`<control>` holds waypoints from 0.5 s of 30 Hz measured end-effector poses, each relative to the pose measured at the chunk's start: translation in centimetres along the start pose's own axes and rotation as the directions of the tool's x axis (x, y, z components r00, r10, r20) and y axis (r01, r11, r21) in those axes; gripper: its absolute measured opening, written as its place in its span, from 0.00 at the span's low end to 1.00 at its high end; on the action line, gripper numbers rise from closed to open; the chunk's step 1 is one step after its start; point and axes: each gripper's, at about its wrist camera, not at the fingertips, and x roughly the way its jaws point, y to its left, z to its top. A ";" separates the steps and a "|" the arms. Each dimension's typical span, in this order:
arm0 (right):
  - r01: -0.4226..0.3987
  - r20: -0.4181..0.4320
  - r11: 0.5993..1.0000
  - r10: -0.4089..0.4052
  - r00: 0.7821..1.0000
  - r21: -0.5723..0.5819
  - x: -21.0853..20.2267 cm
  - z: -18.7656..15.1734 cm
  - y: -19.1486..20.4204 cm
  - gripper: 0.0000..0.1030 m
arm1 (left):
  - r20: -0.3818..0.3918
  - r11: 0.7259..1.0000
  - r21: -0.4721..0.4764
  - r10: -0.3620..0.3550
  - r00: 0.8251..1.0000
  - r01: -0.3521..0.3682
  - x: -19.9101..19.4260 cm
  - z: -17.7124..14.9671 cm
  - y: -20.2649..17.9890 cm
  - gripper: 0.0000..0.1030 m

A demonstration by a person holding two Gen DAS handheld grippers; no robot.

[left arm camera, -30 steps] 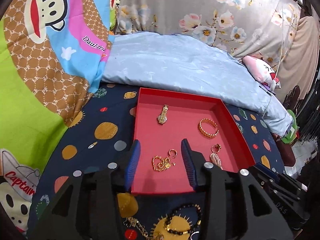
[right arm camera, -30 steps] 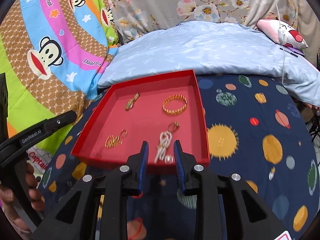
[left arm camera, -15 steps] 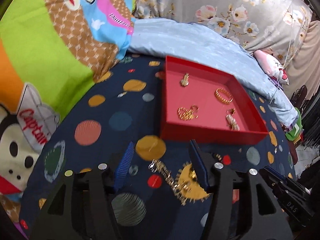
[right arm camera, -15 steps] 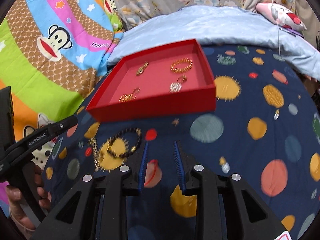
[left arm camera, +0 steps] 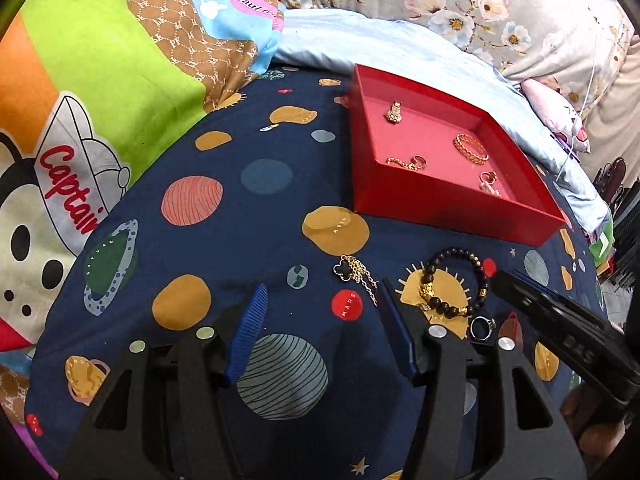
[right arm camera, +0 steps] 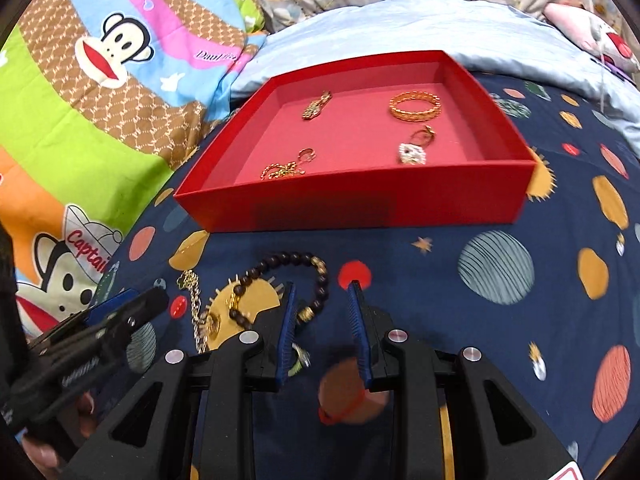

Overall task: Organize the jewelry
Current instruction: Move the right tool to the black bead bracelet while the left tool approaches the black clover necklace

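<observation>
A red tray (left arm camera: 452,208) (right arm camera: 360,204) lies on the planet-print sheet and holds several gold pieces, among them a gold bangle (left arm camera: 471,148) (right arm camera: 416,106) and a pearl earring (right arm camera: 412,154). In front of the tray lie a black bead bracelet (left arm camera: 452,280) (right arm camera: 280,276), a gold chain with a black clover (left arm camera: 356,272) (right arm camera: 196,300) and a silver ring (left arm camera: 482,326). My left gripper (left arm camera: 320,300) is open and empty, just left of the chain. My right gripper (right arm camera: 320,292) is open and empty, beside the bracelet's right side.
A cartoon monkey blanket (left arm camera: 100,80) is bunched at the left. A light blue quilt (right arm camera: 400,32) and floral pillows (left arm camera: 480,8) lie behind the tray. The other gripper's body shows at the right in the left wrist view (left arm camera: 560,332) and at the left in the right wrist view (right arm camera: 80,344).
Both grippers have pulled back from over the tray to the sheet in front of it. The pearl earring now lies in the tray. The bracelet, chain and ring have come into view.
</observation>
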 end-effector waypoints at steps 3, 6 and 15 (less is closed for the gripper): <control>0.001 -0.017 1.000 -0.001 1.000 -0.012 1.0 0.3 0.3 0.24 | -0.003 1.000 0.002 -0.006 1.000 0.006 0.2 0.1 -0.1 0.53; 0.019 -0.018 0.999 -0.020 1.000 -0.025 1.6 0.3 0.5 0.16 | -0.008 1.000 0.008 -0.010 1.000 0.010 0.5 0.1 -0.3 0.53; 0.089 0.010 0.996 -0.088 0.996 -0.032 0.1 -0.5 -0.5 0.07 | -0.007 0.999 0.034 0.002 1.000 -0.002 2.0 0.5 -1.5 0.53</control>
